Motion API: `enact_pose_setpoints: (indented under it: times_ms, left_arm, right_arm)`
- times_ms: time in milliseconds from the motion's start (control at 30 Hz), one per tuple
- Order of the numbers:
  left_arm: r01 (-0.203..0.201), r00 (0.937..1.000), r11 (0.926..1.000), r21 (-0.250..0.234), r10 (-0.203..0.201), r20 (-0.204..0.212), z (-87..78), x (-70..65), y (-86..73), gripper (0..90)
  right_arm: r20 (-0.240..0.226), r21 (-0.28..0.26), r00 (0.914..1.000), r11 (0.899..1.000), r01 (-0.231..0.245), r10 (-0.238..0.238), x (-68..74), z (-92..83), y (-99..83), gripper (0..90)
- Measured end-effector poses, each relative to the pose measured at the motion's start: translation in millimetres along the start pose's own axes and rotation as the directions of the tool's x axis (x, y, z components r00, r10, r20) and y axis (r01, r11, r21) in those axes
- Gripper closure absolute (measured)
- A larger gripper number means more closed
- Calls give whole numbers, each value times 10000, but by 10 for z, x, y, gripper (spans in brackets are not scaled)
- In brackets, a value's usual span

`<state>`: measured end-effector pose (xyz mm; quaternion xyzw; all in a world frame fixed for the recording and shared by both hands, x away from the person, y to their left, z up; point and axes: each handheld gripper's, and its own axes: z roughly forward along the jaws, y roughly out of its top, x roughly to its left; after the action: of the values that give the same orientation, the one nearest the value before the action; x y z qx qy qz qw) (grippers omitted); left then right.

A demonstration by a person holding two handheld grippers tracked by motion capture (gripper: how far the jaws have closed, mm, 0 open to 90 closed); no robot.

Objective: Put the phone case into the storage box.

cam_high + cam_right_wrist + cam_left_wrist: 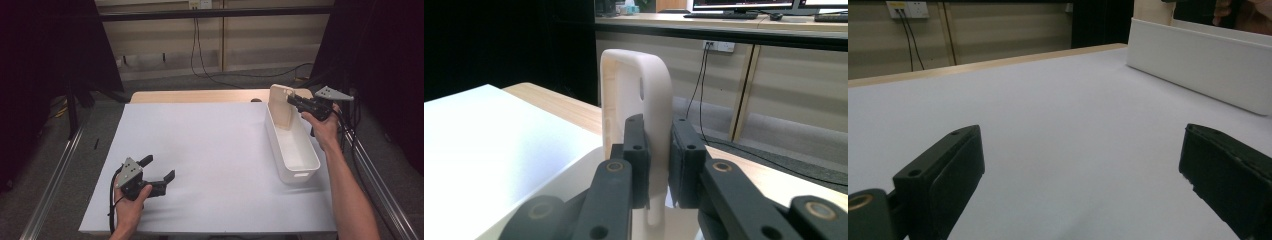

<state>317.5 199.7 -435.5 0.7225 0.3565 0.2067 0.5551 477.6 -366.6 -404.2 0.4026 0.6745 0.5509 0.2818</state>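
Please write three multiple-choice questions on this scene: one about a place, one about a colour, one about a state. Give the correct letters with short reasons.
1. Where on the table is the long bin?
A. near left edge
B. near right edge
C. centre

2. What colour is the lid?
A. white
B. red
C. black

3. How is the left gripper?
A. shut on the lid
B. shut on nothing
C. open

Answers:
1 B, the high view shows it along the right side.
2 A, it looks white between the right gripper fingers.
3 C, its fingers stand far apart over bare table.
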Motion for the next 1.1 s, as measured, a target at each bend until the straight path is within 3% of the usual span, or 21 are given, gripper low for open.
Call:
enact_pose_setpoints:
  times_ms: [433, 1100]
  left_arm:
    - [-88, 10000, 10000, 14, 88, -2, -5, -7, -1, 45]
    - [-130, 9999, 9998, 131, 130, -35, 24, 10, -7, 48]
  right_arm:
    - [61, 337, 9995, 9990, 307, -310, -36, 46, 51, 803]
    - [757, 549, 9966, 9980, 298, -339, -124, 109, 37, 771]
